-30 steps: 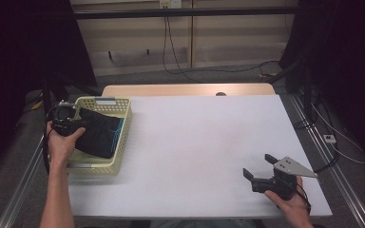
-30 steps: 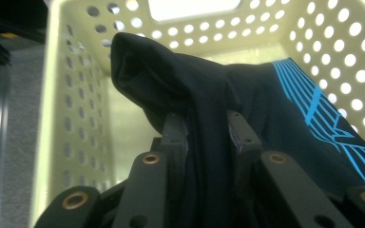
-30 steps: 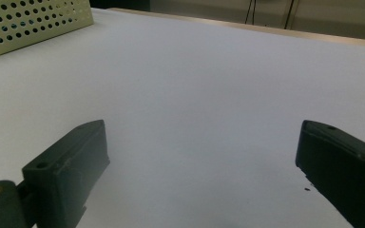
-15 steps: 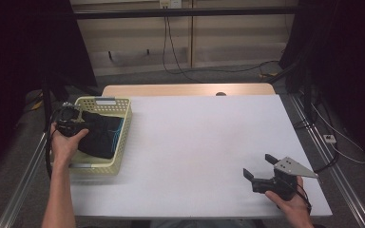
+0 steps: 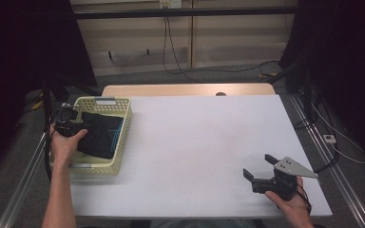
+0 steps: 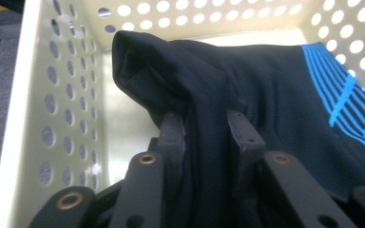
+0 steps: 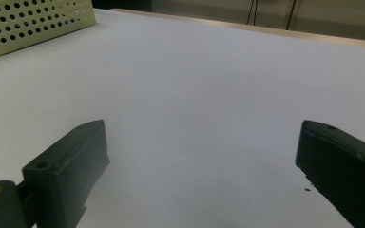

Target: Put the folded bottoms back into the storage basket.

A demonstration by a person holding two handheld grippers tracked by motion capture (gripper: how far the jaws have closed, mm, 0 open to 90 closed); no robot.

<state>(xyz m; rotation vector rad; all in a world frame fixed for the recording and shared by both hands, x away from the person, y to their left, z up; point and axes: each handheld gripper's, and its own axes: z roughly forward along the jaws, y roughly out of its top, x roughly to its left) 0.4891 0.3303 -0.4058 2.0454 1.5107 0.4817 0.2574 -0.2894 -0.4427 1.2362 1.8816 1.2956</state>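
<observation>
A dark navy garment [image 5: 99,134] with light blue stripes lies in a pale yellow perforated basket [image 5: 122,127] at the table's left edge. In the left gripper view a fold of this garment [image 6: 209,109] sits pinched between the two jaws, and the blue stripes [image 6: 349,99] run off to the right. My left gripper [image 5: 76,127] is shut on the cloth at the basket's left side. Near the front right corner of the table my right gripper [image 5: 260,166] rests low with its jaws wide apart and nothing between them [image 7: 202,156].
The white table top [image 5: 204,142] stretches between the basket and the right gripper. In the right gripper view the basket wall [image 7: 33,21] shows at the far left. A wooden strip [image 5: 185,90] borders the table's far edge, and cables lie on the floor beyond.
My left hand has drawn slightly leftward and toward the person with the cloth in its jaws. The right gripper has stayed put.
</observation>
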